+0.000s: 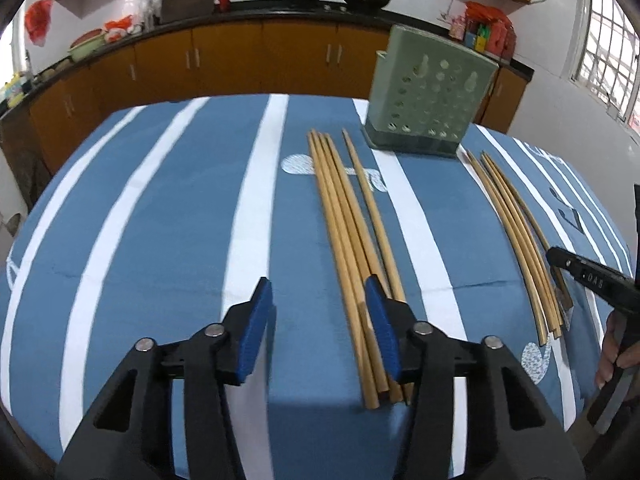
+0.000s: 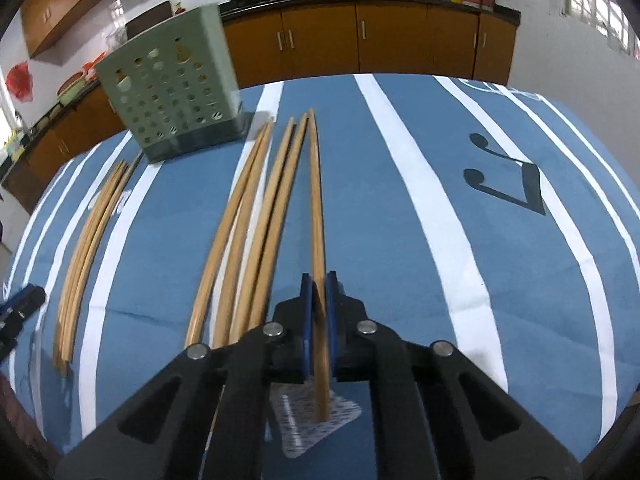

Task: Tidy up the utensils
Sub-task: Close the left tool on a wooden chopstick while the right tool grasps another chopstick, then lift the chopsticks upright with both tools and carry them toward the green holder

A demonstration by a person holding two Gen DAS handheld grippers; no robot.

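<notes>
Surface cloth (image 1: 160, 208): blue, white stripes, dark music-note print (image 2: 508, 184). Chopsticks (image 1: 348, 232): tan wood. Holder (image 1: 432, 92): pale green, dotted holes, darker base. Cabinets (image 1: 240, 56): orange-brown. Gripper pads (image 1: 256, 332): blue on black.

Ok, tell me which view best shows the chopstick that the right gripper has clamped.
The right wrist view: the chopstick runs up from between the right gripper's shut pads. The left wrist view shows that gripper only at the frame edge; which stick it holds is unclear.
</notes>
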